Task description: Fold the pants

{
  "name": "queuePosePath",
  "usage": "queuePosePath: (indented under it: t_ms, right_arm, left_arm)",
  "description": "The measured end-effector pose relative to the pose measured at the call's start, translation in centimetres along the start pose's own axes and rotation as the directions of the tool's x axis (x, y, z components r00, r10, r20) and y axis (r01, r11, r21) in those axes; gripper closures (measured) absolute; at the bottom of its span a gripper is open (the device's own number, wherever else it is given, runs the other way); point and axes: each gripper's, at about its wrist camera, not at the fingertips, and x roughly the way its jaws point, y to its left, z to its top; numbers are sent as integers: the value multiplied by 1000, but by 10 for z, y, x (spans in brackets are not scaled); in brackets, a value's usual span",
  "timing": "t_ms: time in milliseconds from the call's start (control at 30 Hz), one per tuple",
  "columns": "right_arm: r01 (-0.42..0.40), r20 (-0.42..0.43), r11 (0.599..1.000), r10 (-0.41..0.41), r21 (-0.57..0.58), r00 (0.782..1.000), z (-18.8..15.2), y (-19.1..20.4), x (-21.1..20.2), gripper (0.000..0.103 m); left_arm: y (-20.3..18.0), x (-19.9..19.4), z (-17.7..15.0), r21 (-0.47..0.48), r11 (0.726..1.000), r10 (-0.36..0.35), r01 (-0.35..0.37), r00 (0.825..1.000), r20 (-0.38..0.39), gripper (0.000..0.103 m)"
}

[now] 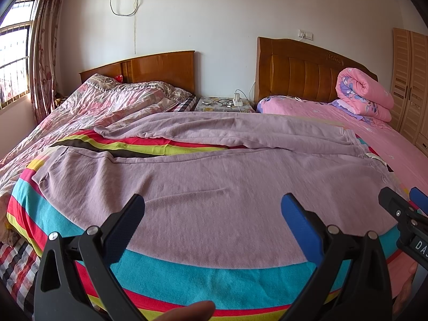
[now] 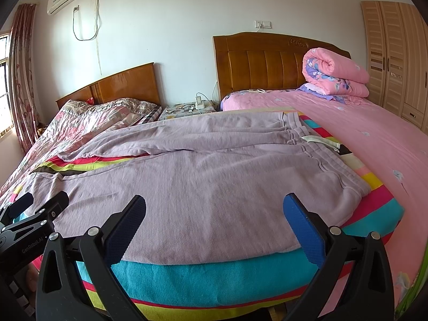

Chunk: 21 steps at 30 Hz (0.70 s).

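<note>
Lilac pants (image 1: 214,176) lie spread on a striped blanket (image 1: 208,275), waistband to the right and both legs running left with a gap between them. In the right wrist view the pants (image 2: 203,176) show their waistband with a white label (image 2: 321,140) at the right. My left gripper (image 1: 212,203) hovers open over the near leg's edge, nothing between its blue pads. My right gripper (image 2: 214,203) also stands open, just in front of the pants' near edge close to the waist. Each gripper shows at the edge of the other's view.
The striped blanket (image 2: 214,281) covers the foot of two beds. A pink sheet (image 2: 361,133) with a rolled pink quilt (image 2: 337,75) lies right, a floral quilt (image 1: 88,107) left. A bedside table (image 1: 224,104) stands between the headboards, a wardrobe (image 2: 393,58) at far right. A thumb (image 1: 192,311) shows below.
</note>
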Motion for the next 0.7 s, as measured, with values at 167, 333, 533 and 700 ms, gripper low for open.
queuePosePath:
  t_ms: [167,333,533,700]
  right_arm:
    - [2,-2,1000,-2,1,1000,-3,0,0,4]
    - [6,-8,1000,-6,-9,1000,1,-1,7,4]
    - [-17,-41,997,14,-69,999,24,-3,33,4]
    - [-121,-94,972,104,-200,990,86,-9,86,4]
  left_arm:
    - [5,0,2,6,1000,3,-3,1000,-1,1]
    - [2,7,7,20,1000,1,-1,1000,-17,1]
    - [-6,39,22,82,996,22,-17,998,-65,1]
    - [-5,77,71,173,982,86,-76,995,-54,1]
